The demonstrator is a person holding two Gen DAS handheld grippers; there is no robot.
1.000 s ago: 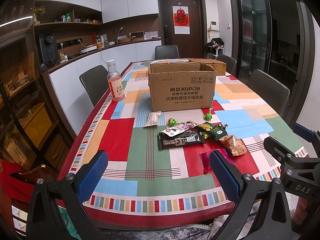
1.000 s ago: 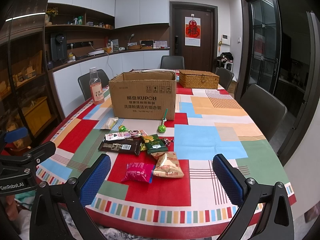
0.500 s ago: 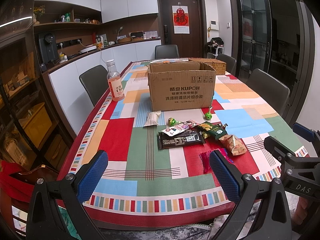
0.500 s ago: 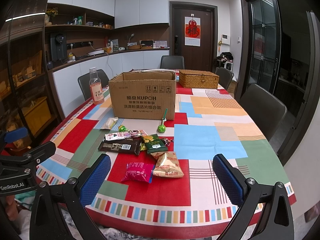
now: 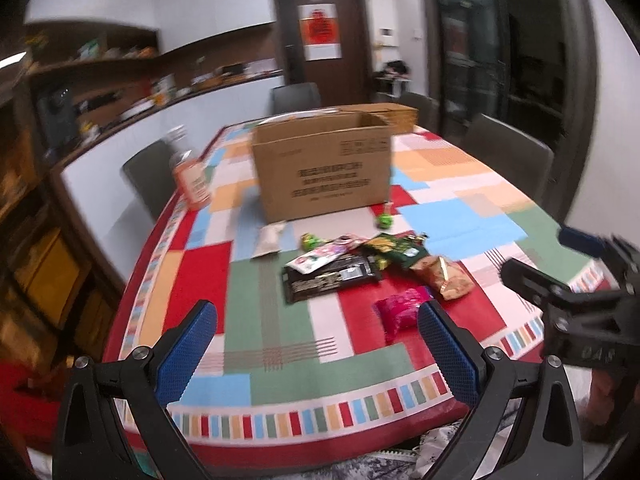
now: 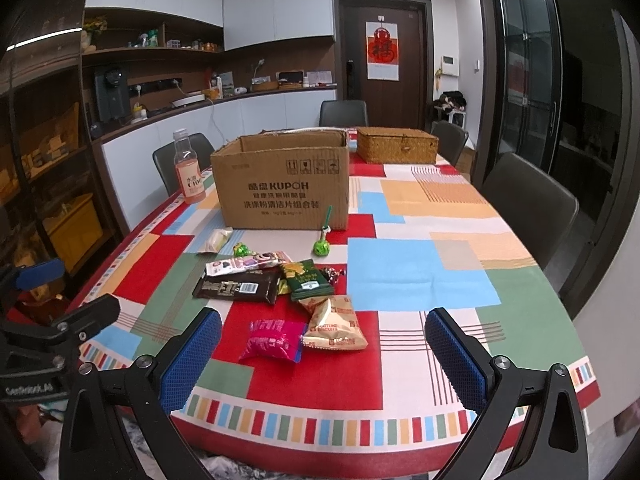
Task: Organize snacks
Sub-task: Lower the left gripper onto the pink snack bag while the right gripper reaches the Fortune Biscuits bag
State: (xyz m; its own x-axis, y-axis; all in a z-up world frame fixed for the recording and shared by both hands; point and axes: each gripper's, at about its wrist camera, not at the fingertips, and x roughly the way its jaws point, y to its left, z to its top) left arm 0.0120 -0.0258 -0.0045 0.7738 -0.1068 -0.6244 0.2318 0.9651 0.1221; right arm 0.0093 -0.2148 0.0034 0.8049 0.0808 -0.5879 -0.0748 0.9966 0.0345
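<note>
Snacks: crinkly pink packet and tan biscuit bag lain on patchwork tabletop, just ahead between right tool pads.
Left tool: held released, empty.
Right tool: held released, empty.

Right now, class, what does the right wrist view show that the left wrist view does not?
Only the right wrist view: readable KUPOH print on the cardboard box, the whole wicker basket, and the open left gripper at its edge. Only the left wrist view: the open right gripper, all blurred. Both: the pink snack packet, black chocolate bar, and peach drink bottle.
</note>
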